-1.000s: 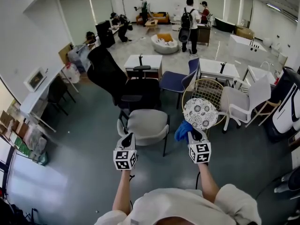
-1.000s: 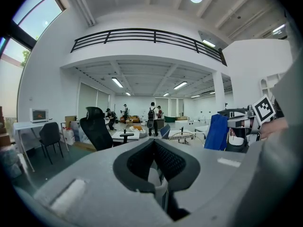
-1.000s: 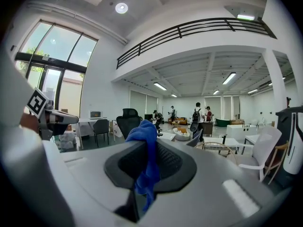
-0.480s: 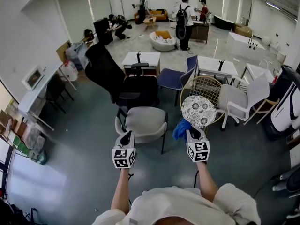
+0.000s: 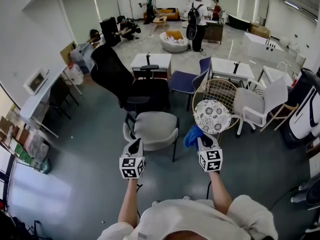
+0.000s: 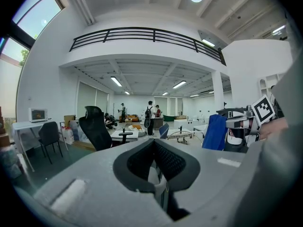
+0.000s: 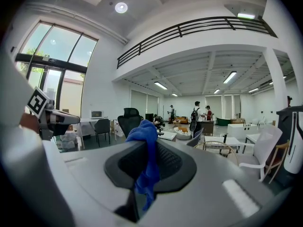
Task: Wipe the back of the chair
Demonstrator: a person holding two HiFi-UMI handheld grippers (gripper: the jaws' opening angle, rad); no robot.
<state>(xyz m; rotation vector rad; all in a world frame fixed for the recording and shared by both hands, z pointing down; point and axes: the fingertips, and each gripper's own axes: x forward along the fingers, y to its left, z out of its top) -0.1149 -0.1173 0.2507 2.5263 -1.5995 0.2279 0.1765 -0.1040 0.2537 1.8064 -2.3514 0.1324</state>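
Head view: the left gripper (image 5: 134, 145) and the right gripper (image 5: 203, 140) are held forward side by side above the floor (image 5: 90, 159), each with its marker cube facing the camera. Left gripper view: the jaws are closed together with nothing between them. Right gripper view: the jaws are clamped on a blue cloth (image 5: 192, 135), which bunches above the jaw tips and hangs down between them. The grey chair (image 5: 152, 129) stands just ahead of both grippers, apart from them and from the cloth. To its right is a wire chair (image 5: 216, 91) bearing a round patterned cushion (image 5: 212, 116); behind it is a black office chair (image 5: 112, 76). White tables (image 5: 150, 61) and several people (image 5: 198, 14) are farther back.
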